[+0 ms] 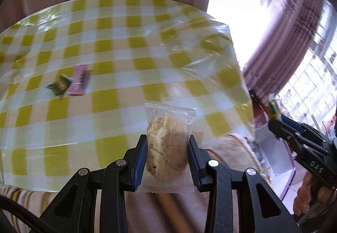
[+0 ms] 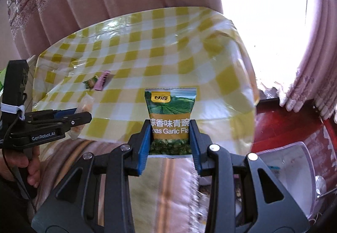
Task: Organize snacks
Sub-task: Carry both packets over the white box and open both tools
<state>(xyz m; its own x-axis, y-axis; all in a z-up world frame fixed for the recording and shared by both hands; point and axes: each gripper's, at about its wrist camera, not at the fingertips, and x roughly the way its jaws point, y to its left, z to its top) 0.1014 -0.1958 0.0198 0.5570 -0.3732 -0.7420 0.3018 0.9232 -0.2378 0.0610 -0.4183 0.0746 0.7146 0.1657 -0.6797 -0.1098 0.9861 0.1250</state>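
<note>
Yellow-check plastic tablecloth [image 1: 130,47] covers the table. Far left on it, well away from both grippers: green snack packet [image 1: 60,85] touching a pink wrapped bar [image 1: 79,82], still loose.

Left gripper [image 1: 166,146]: jaws narrow, clamped on a clear-wrapped cookie [image 1: 166,144]. Pack stands upright, long axis running away from the jaws, top seal free above the pads.

Right gripper [image 2: 171,138]: jaws narrow, clamped on a green garlic-pea packet [image 2: 170,115], also upright, lower half between the blue pads [image 2: 145,144].

Both packs sit over the near table edge, above a striped cloth [image 2: 168,180].

White bin [image 2: 294,169] is low at far right, off the table beside the right gripper. If that's the drop point, the right hand is nearer, and the pea packet goes in bottom end first. Left hand has to cross over. Bin contents too blurred to tell.
</note>
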